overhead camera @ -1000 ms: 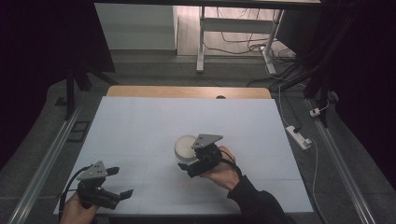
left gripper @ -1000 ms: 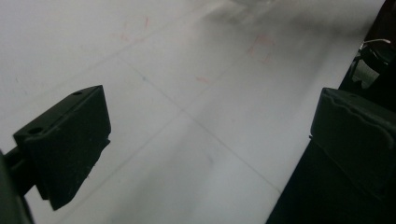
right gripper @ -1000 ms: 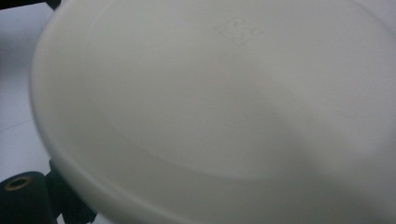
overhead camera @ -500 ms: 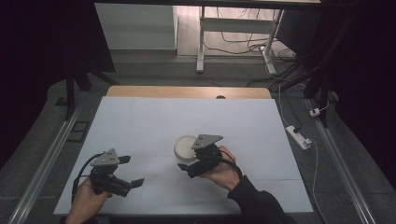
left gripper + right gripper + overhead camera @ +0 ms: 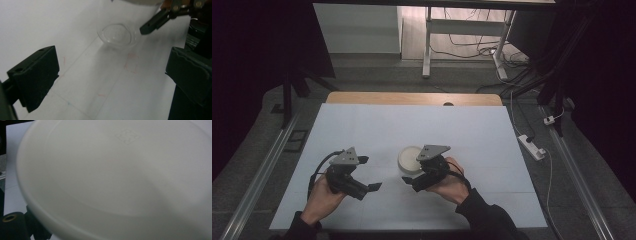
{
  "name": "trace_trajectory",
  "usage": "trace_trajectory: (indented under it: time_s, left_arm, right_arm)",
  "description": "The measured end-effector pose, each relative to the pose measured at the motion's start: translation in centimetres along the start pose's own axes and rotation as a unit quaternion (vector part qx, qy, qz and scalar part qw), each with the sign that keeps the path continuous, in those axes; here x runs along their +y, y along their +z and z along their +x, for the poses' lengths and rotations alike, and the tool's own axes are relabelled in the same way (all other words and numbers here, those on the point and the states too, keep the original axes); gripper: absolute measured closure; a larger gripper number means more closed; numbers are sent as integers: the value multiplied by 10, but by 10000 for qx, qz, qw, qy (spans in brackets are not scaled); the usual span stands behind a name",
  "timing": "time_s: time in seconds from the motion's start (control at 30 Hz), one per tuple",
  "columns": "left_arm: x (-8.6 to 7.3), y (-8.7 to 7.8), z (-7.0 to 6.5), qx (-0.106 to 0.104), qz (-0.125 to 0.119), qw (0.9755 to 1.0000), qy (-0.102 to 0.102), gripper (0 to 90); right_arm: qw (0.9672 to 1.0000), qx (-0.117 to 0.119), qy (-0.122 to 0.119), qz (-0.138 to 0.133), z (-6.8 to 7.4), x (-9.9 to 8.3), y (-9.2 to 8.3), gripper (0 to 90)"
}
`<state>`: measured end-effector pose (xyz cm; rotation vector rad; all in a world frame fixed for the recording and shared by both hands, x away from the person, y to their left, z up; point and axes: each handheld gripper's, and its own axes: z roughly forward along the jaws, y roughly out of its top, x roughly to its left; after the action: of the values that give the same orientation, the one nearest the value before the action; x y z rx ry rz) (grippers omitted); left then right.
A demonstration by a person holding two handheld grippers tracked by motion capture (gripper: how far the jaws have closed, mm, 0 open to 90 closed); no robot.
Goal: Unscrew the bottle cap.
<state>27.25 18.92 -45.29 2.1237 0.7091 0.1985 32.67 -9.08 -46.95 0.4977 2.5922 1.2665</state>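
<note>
Near the middle of the white table [image 5: 362, 130]: a white bowl [image 5: 410, 158], gripped at its near rim by the right gripper [image 5: 414, 181], jaws closed on the edge. Seen close from the right gripper view as a broad pale bowl interior. Left of it, well apart: the left gripper [image 5: 368, 174], jaws spread wide, holding nothing. Ahead of those jaws, a small clear plastic cup [image 5: 117, 35], just beside a black jaw tip of the right gripper.

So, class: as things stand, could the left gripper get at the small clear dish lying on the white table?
Probably yes. The left gripper has its jaws wide apart and faces the clear dish across bare table. One caution: a jaw of the right gripper sits right beside the dish's rim.
</note>
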Motion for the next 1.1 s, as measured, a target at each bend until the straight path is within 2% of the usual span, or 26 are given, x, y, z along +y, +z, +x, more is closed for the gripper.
trace_trajectory:
  time_s: [0.3,0.4,0.53,0.83,0.97,1.03,1.1]
  left_arm:
    - [22,13,10,-268,-204,9994,88,0]
    - [26,17,14,-425,-265,9986,148,0]
    - [33,21,15,-564,-219,9976,344,0]
    - [52,30,14,-798,-232,9950,556,0]
    - [57,38,14,-986,-186,9922,735,0]
    - [61,44,12,-1145,-139,9894,886,0]
    - [63,48,10,-1213,-67,9874,1018,0]
  right_arm:
    - [10000,27,-15,-7,1,0,0,64]
    - [10000,35,-21,-9,2,0,0,65]
    - [10000,56,-14,-11,2,0,1,65]
    - [9999,155,-70,5,4,1,3,64]
    - [9997,216,-92,4,6,1,3,65]
    - [9996,257,-139,21,6,1,3,65]
    - [9994,287,-174,22,7,1,3,65]
